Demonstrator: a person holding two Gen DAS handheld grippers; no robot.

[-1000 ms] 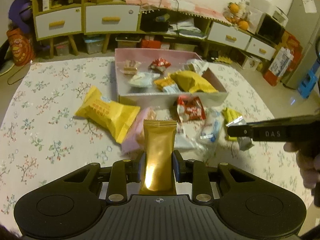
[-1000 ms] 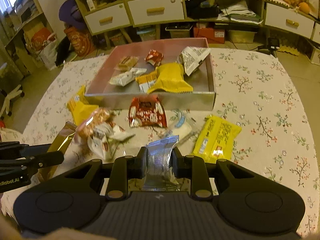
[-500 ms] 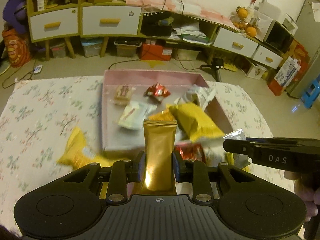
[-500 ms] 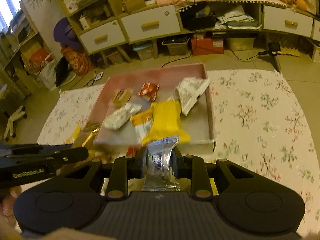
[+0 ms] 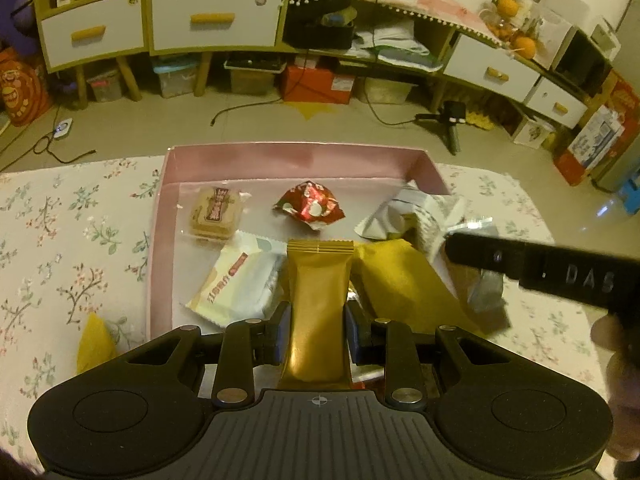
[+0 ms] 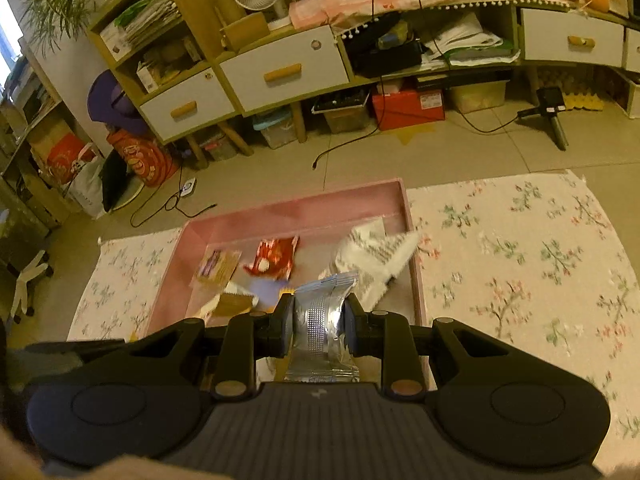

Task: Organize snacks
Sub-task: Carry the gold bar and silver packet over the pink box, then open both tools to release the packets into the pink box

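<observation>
Two grippers, one packet each: gold packet [image 5: 318,304], silver packet [image 6: 323,322]

1. Both views are dim and carry a warm yellow cast.
2. Daylight shows only at a window [image 6: 8,46] on the far left of the right wrist view.
3. Glare streaks the gold packet [image 5: 318,312] and silver packet [image 6: 322,322].
4. The white wrapper [image 6: 376,258] in the pink tray [image 6: 304,210] is smeared by motion blur.
5. Fisheye distortion bends the drawers [image 5: 216,20]; corners fall dark.
</observation>
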